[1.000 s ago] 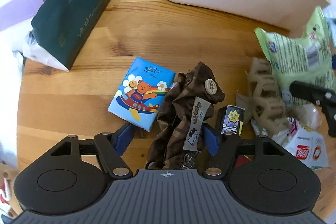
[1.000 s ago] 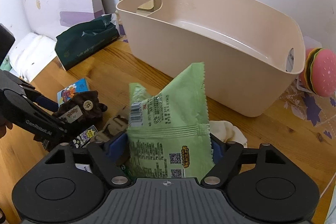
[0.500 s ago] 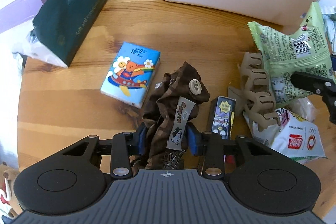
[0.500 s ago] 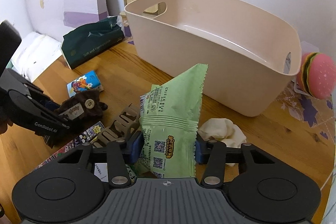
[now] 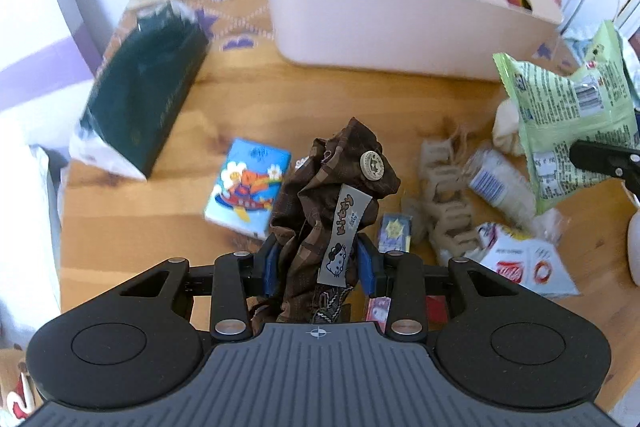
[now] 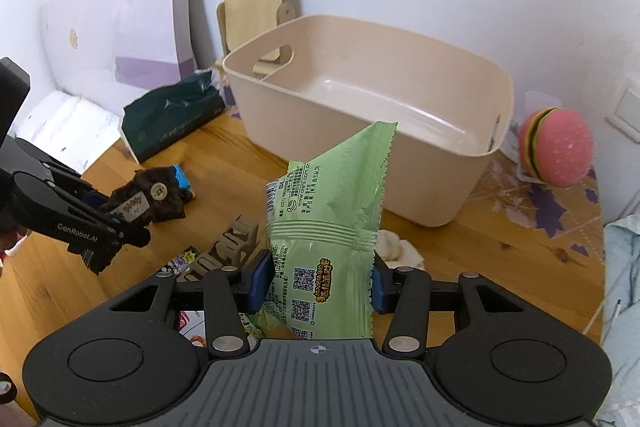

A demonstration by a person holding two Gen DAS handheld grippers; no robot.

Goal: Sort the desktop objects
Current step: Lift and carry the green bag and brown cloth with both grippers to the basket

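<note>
My left gripper [image 5: 318, 265] is shut on a brown plaid cloth pouch [image 5: 336, 195] with a button and a cartoon cat label, raised off the wooden table [image 5: 248, 99]. The right wrist view shows that pouch [image 6: 150, 197] hanging from the left gripper [image 6: 136, 231] at the left. My right gripper [image 6: 316, 285] is shut on a green snack bag [image 6: 332, 223], lifted and upright in front of the empty beige bin [image 6: 372, 131]. The same bag [image 5: 568, 115] appears at the right of the left wrist view, beside the bin [image 5: 392, 7].
On the table lie a blue tissue pack [image 5: 250, 185], a dark green tissue bag [image 5: 148, 87], a beige hair claw [image 5: 444, 203], a small card pack [image 5: 396, 233], white snack packets [image 5: 524, 263] and a white cloth [image 6: 400, 247]. A plush burger [image 6: 556, 145] sits right of the bin.
Both grippers closed on their items, the left on the pouch and the right on the green bag, then rose, lifting both off the table toward the bin.
</note>
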